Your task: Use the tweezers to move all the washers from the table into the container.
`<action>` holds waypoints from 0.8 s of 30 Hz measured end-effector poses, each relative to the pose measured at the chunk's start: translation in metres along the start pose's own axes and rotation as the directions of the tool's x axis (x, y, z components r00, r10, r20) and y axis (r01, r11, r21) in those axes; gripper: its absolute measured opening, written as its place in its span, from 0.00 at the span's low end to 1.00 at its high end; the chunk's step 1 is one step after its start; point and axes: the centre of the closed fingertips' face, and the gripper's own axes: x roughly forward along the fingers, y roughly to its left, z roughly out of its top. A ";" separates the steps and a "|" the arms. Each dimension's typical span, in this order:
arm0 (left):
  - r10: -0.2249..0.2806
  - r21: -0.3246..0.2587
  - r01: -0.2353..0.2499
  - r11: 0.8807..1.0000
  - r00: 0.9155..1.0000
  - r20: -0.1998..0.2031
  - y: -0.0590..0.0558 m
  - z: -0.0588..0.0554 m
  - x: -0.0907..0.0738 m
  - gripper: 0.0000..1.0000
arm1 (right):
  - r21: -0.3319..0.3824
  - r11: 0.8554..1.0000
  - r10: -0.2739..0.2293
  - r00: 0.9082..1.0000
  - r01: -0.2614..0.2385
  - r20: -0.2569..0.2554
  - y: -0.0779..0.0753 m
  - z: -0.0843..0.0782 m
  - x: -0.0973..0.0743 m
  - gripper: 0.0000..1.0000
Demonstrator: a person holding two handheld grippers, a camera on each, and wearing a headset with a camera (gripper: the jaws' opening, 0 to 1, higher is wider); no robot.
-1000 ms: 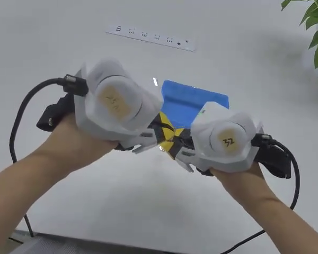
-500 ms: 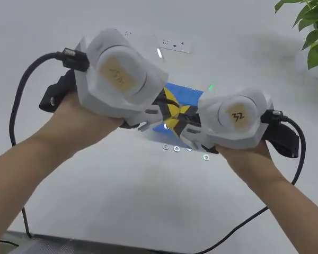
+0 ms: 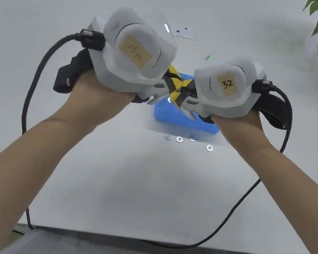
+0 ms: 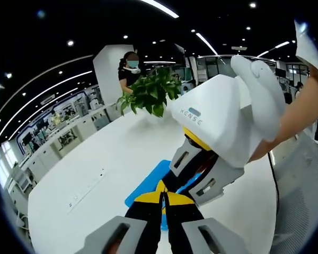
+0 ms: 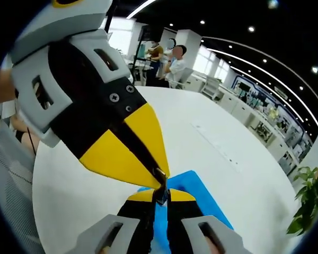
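While left gripper [image 4: 161, 196] and right gripper [image 5: 160, 196] meet tip-to-tip, jaws closed | washers [image 3: 179, 139] lie flat, row along container [image 3: 172, 115] front.

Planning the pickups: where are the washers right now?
In the head view, four washers lie in a row on the table, just nearer than the blue container.

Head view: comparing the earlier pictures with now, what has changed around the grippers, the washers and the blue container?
The left gripper and right gripper have moved up and away from the person, over the blue container. This uncovers four washers on the table. Unchanged: both grippers' fingers shut, tip to tip; nothing taken or released.
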 end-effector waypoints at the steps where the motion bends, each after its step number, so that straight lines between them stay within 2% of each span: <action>1: 0.001 -0.004 -0.001 1.000 1.000 0.000 0.001 -0.001 0.002 0.00 | -0.005 1.000 0.000 1.000 0.000 -0.004 -0.001 -0.001 0.001 0.04; 9: 0.008 -0.035 -0.009 0.999 1.000 -0.029 0.004 -0.018 0.019 0.00 | 0.005 1.000 0.009 0.999 -0.009 -0.038 -0.002 -0.016 0.017 0.04; 12: 0.009 -0.030 -0.010 0.999 0.999 -0.044 0.003 -0.021 0.023 0.00 | 0.044 0.999 0.023 0.999 -0.022 -0.035 -0.001 -0.020 0.022 0.04; 19: 0.004 -0.029 -0.007 1.000 0.997 -0.074 0.003 -0.031 0.029 0.00 | 0.059 0.998 0.037 0.998 -0.034 -0.051 0.003 -0.026 0.031 0.04; 24: 0.010 -0.024 -0.011 1.000 0.997 -0.073 0.006 -0.031 0.028 0.00 | 0.071 0.997 0.034 0.999 -0.031 -0.042 0.002 -0.024 0.033 0.04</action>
